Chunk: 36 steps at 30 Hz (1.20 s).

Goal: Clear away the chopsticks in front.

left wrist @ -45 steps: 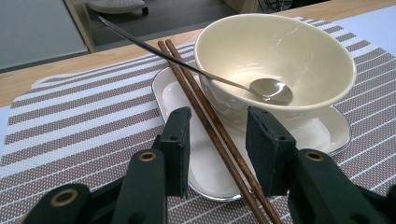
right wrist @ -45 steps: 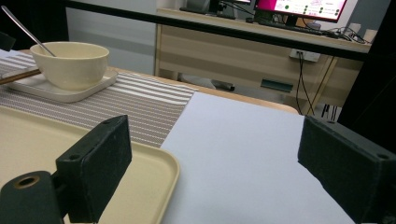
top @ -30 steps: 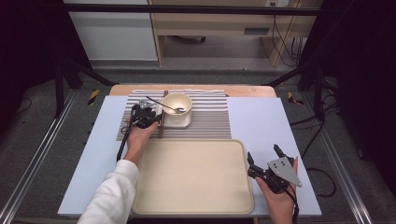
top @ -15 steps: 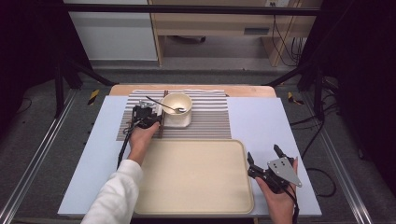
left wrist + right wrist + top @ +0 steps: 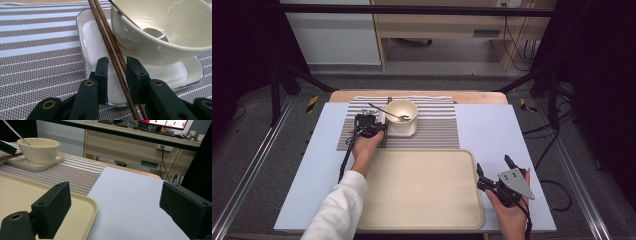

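Observation:
A pair of dark wooden chopsticks [image 5: 110,47] lies with its far part on the left side of a white square plate [image 5: 92,37]. A cream bowl [image 5: 162,27] stands on that plate with a metal spoon [image 5: 152,32] in it. My left gripper [image 5: 117,61] straddles the chopsticks near the plate's front corner. Its jaws have just been closing, and a thin gap still shows at the left pad. In the high view the left gripper [image 5: 382,129] sits left of the bowl [image 5: 402,111]. My right gripper [image 5: 493,163] is open and empty at the tray's right edge.
A large cream tray [image 5: 422,220] lies at the front of the table. Behind it a brown and white striped placemat [image 5: 437,125] carries the plate. Both rest on a pale blue sheet [image 5: 492,125]. Beyond the table stand a wooden bench and cables.

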Each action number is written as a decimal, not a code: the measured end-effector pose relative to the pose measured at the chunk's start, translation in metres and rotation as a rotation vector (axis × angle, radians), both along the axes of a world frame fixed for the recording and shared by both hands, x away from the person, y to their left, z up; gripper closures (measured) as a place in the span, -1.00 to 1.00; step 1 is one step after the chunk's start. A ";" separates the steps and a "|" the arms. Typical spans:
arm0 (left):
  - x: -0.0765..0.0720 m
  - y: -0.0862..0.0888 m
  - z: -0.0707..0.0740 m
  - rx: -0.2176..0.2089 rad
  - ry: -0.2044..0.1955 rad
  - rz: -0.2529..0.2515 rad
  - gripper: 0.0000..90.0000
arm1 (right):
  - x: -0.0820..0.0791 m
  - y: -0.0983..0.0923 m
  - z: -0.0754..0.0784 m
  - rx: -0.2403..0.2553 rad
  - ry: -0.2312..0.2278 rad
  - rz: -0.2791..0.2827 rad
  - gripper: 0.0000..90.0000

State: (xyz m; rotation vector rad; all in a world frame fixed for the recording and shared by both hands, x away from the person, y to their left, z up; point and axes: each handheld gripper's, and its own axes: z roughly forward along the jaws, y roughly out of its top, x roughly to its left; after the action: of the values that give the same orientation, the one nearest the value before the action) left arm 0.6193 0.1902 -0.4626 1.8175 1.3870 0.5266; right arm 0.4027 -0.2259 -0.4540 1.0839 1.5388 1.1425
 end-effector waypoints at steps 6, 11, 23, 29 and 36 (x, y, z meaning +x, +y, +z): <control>0.001 0.001 -0.002 -0.019 0.016 0.019 0.63 | 0.000 0.001 0.000 -0.001 0.002 0.002 -0.76; 0.002 0.000 -0.003 -0.034 0.032 0.023 0.65 | 0.000 0.001 0.000 -0.001 0.003 0.003 -0.76; 0.003 0.001 -0.006 -0.096 0.071 0.060 0.71 | 0.001 0.001 -0.001 -0.003 0.008 0.005 -0.75; 0.003 0.000 -0.006 -0.118 0.077 0.078 0.76 | 0.001 0.001 0.000 -0.003 0.008 0.006 -0.74; 0.002 -0.001 -0.007 -0.165 0.086 0.106 0.81 | 0.001 0.001 -0.001 -0.003 0.010 0.007 -0.74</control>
State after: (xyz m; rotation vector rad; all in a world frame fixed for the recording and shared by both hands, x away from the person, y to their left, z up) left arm 0.6211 0.1894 -0.4695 1.6578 1.5447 0.3799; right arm 0.4034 -0.2249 -0.4546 1.0844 1.5523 1.1413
